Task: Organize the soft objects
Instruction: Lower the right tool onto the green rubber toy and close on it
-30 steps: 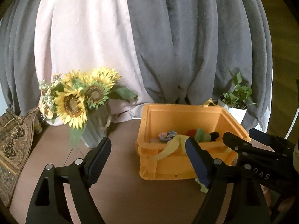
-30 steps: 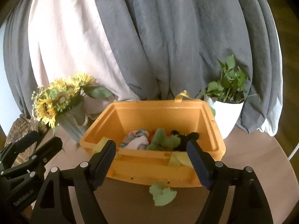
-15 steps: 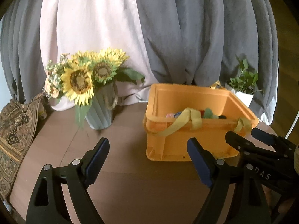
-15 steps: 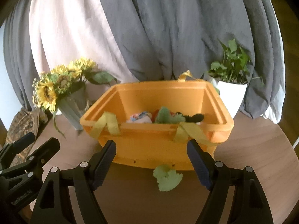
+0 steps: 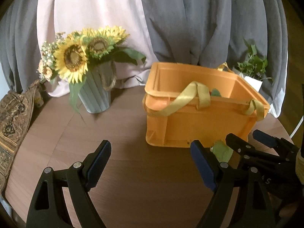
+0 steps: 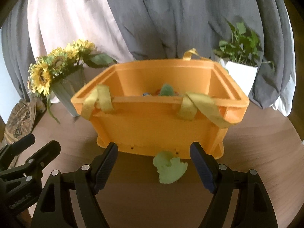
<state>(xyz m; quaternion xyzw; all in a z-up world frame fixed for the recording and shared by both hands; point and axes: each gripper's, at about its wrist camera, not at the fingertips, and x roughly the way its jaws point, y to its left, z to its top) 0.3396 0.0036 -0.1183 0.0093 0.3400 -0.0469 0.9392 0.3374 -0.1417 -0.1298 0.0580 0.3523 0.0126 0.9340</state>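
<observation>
An orange plastic crate (image 6: 155,129) (image 5: 199,125) with yellow strap handles stands on the round brown table (image 5: 121,171). Soft toys peek over its near rim, a green one (image 6: 166,89) among them. A pale green soft toy (image 6: 169,168) (image 5: 221,150) lies on the table against the crate's front. My right gripper (image 6: 153,160) is open, low over the table, with that toy lying between and just beyond its fingertips, untouched. My left gripper (image 5: 151,158) is open over bare table to the left of the crate, holding nothing.
A ribbed grey vase of sunflowers (image 5: 91,87) stands at the back left. A white pot with a green plant (image 6: 240,70) sits behind the crate on the right. Grey and pale curtains (image 5: 190,19) hang behind. A patterned fabric bag (image 5: 11,117) lies at the table's left edge.
Both grippers have sunk toward the table and tilted up, so the crate now shows side-on and its contents are mostly hidden. The pale green toy now lies between the right gripper's fingertips.
</observation>
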